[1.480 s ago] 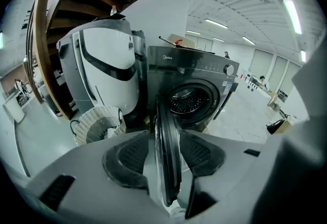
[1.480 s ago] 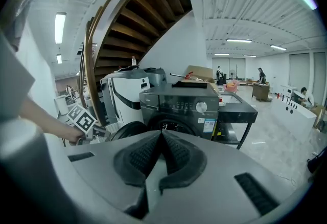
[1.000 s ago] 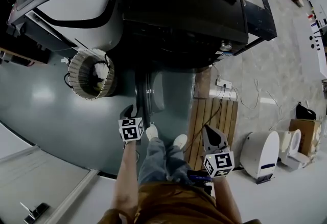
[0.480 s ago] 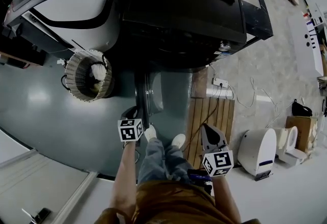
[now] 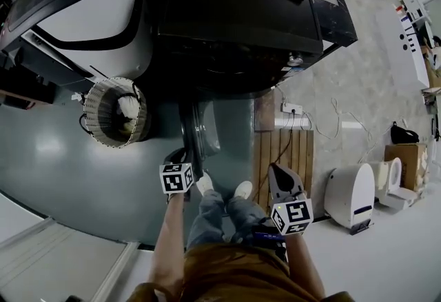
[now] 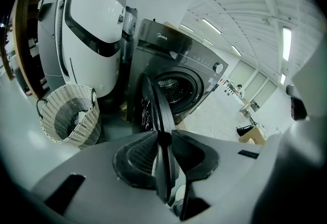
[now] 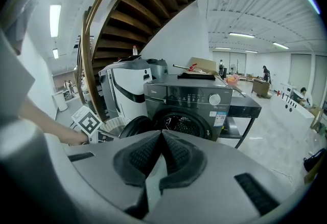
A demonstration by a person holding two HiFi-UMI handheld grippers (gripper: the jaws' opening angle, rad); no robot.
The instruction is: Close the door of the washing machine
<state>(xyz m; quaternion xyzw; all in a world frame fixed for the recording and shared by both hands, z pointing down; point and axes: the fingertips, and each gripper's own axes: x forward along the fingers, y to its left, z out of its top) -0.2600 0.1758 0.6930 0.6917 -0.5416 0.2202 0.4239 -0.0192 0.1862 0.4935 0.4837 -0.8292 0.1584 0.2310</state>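
Note:
The dark grey washing machine [image 5: 241,11] stands ahead of me with its round door [image 5: 196,132] swung open toward me, edge-on. My left gripper [image 5: 180,154] is shut on the door's [image 6: 156,110] outer rim. In the left gripper view, the rim runs between the two pads [image 6: 135,159] and they press on it. The open drum [image 6: 173,90] shows behind it. My right gripper [image 5: 278,171] hangs to the right of the door, apart from it. Its jaws [image 7: 161,133] are shut on nothing and face the machine's front [image 7: 194,103].
A wicker laundry basket [image 5: 114,111] sits left of the door, beside a large white machine [image 5: 89,4]. A wooden board [image 5: 286,156] and a power strip [image 5: 291,109] lie on the floor to the right. A white appliance [image 5: 351,194] stands further right. My white shoes [image 5: 207,183] are just behind the door.
The left gripper stays at the door's rim and the door keeps its angle. The right gripper has edged slightly toward the machine.

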